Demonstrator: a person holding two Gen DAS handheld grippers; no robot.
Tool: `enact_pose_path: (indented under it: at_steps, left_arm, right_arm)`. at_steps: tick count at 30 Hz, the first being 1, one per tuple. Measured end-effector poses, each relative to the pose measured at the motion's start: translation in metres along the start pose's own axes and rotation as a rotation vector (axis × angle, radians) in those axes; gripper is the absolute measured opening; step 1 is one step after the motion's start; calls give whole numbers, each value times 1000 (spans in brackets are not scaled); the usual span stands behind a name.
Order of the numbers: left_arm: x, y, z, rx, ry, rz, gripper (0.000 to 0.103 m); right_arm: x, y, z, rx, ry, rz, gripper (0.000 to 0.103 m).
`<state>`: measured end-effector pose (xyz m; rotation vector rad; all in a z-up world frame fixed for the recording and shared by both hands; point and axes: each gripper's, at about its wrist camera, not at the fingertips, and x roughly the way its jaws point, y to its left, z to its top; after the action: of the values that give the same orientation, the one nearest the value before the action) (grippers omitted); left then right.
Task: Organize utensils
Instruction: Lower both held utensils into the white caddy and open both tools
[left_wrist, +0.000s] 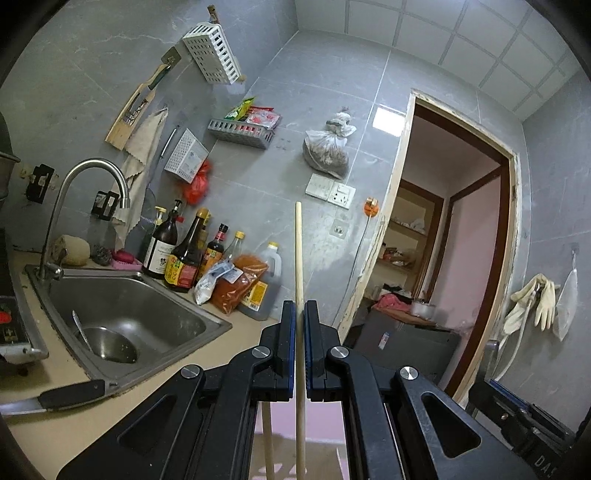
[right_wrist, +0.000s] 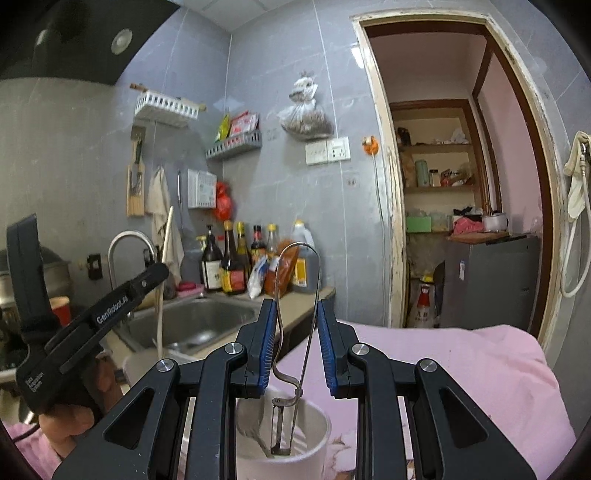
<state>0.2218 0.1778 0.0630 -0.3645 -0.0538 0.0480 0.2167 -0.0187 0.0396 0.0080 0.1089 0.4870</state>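
Over the white cup (right_wrist: 295, 443), right claw (right_wrist: 297, 332) pinches a peeler (right_wrist: 295, 321); left claw (left_wrist: 300, 332) clamps one chopstick (left_wrist: 299, 258). Both seem undeposited; a knife (left_wrist: 55, 397) remains on the surface (left_wrist: 44, 435).

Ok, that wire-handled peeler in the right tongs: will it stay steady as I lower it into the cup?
Probably springy: the peeler is a thin wire loop pinched by the right tongs. Likely slippery, being bare shiny metal. Its blade hangs low inside the white cup, so it may swing or snag.

Black claw (right_wrist: 296, 332); blue pads (right_wrist: 266, 343); silver screws (right_wrist: 232, 347)
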Motion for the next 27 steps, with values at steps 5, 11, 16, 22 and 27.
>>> enact_pose_path:
  at_steps: [5,11,16,22,27]
  left_arm:
    - [0,-9,-16,58,30,2,2]
    - [1,-14,-27,104,76,4,2]
    - [-2,-15,-33,121,115,3,2]
    - [-10,-17,-37,130,154,-7,3]
    - [-17,-18,-37,130,173,-14,8]
  right_arm:
    - [2,0,-12,-7,33,12,20]
    - [3,0,-22,1,65,29,21]
    - [4,-1,-26,2,85,33,21]
    - [3,1,-26,-2,91,36,21]
    - [2,1,-26,0,97,43,22]
